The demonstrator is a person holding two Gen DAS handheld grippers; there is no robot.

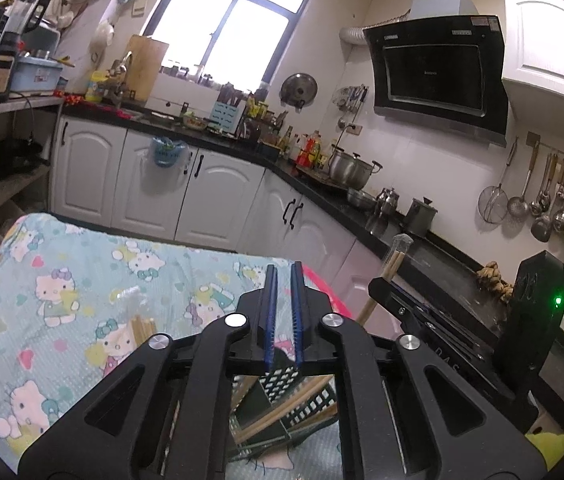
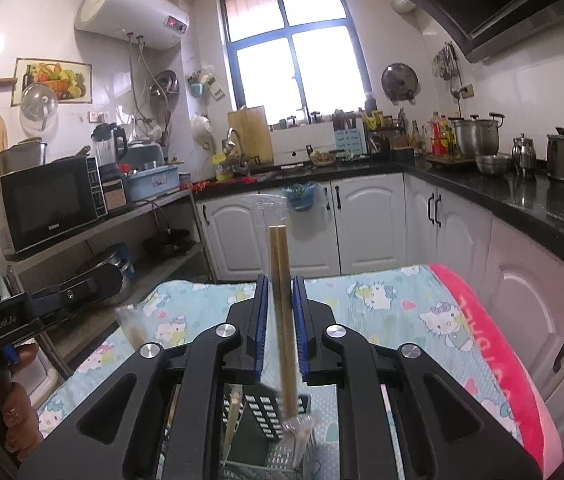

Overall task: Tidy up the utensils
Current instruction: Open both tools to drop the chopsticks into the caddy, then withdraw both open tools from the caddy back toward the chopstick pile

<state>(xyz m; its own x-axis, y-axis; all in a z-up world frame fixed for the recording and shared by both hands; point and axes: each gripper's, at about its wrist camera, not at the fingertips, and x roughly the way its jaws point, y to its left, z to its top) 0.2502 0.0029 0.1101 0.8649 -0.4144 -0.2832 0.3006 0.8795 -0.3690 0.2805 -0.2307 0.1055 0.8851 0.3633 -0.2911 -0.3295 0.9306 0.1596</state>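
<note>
My right gripper is open, its blue pads standing just off a pair of wooden chopsticks in clear wrap. The pair stands nearly upright, and its blurred lower end is inside the black perforated utensil holder below the jaws. In the left wrist view the same chopsticks rise at the right. My left gripper hangs over that holder, jaws a narrow slit apart with nothing between them. Chopsticks lean inside the holder. Another wrapped chopstick packet lies on the cloth to the left.
The table wears a pale blue cartoon-cat cloth with a pink edge. White cabinets and a black counter with pots wrap the far and right sides. A shelf with a microwave stands left. A person's hand holds the left gripper.
</note>
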